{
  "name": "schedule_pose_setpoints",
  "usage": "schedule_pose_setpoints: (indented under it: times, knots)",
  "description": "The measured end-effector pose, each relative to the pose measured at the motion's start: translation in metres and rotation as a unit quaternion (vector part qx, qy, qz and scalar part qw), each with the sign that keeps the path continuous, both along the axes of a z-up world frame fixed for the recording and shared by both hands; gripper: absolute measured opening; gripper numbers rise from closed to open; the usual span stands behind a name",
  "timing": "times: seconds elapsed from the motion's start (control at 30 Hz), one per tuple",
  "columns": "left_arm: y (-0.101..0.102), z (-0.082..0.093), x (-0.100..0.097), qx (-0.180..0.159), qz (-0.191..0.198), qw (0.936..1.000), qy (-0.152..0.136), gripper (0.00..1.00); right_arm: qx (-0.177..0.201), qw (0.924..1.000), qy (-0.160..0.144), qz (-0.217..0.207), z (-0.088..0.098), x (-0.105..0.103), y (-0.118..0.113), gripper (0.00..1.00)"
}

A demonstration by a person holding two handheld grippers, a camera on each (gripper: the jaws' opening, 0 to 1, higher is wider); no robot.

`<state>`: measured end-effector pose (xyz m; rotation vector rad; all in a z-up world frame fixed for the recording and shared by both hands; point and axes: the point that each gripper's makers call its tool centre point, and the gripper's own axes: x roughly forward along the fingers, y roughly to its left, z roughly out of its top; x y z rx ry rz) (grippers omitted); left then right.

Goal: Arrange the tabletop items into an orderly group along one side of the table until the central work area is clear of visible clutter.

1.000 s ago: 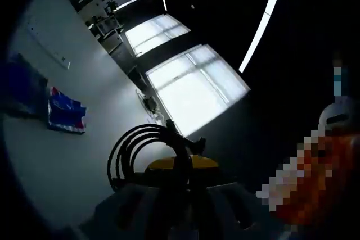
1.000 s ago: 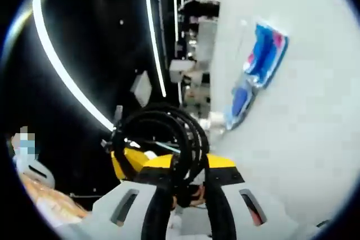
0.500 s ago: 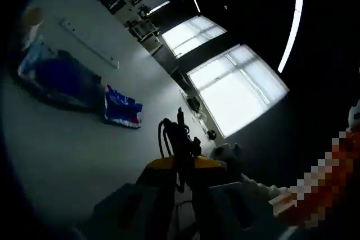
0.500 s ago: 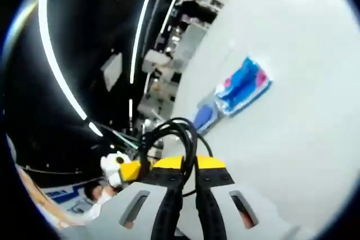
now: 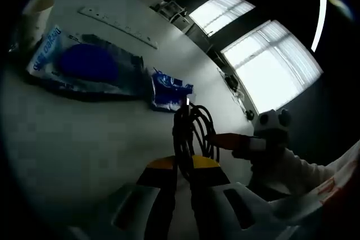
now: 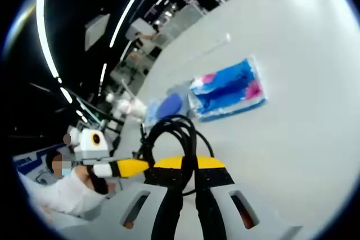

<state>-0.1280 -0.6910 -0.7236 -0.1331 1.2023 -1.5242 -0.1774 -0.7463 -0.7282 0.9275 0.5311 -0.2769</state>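
A coil of black cable [image 5: 191, 130] stands between the jaws of my left gripper [image 5: 183, 166], which is shut on it above the white table [image 5: 73, 139]. In the right gripper view the same black cable coil [image 6: 174, 139] is clamped in my right gripper [image 6: 184, 166]. The right gripper [image 5: 264, 130] reaches the coil from the right in the left gripper view; the left gripper [image 6: 112, 167] comes in from the left in the right gripper view. Beyond the coil lies a small blue and pink packet [image 5: 169, 88] [image 6: 228, 91].
A large blue bag [image 5: 84, 68] [image 6: 166, 106] lies by a paper cup [image 5: 36, 9] [image 6: 134, 107]. A white power strip [image 5: 118, 26] [image 6: 211, 46] lies further back. A person's white sleeve [image 5: 292, 167] holds the right gripper. Bright windows [image 5: 270, 66] stand past the table.
Both cameras have swung down toward the table, so more of its top and items show. The cable coil stays held in both grippers.
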Motion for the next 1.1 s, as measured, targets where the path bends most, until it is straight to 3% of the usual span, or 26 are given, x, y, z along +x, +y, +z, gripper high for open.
schedule_pose_setpoints:
  times: [0.4, 0.73, 0.93, 1.1]
  knots:
    - [0.003, -0.031, 0.007, 0.065, 0.0, 0.9977, -0.02, 0.05, -0.005, 0.9987, 0.05, 0.01, -0.027, 0.004, -0.001, 0.04]
    - [0.002, -0.039, 0.013, 0.08, 0.008, 0.9962, -0.033, 0.07, -0.028, 0.9966, 0.073, 0.024, -0.036, 0.005, -0.002, 0.04]
    - [0.005, -0.043, 0.012, 0.088, -0.009, 0.9943, -0.06, 0.12, -0.052, 0.9944, 0.082, 0.042, -0.038, 0.004, 0.0, 0.07]
    - [0.004, -0.044, 0.013, 0.087, -0.004, 0.9952, -0.045, 0.1, -0.054, 0.9944, 0.083, 0.038, -0.039, 0.003, -0.002, 0.09]
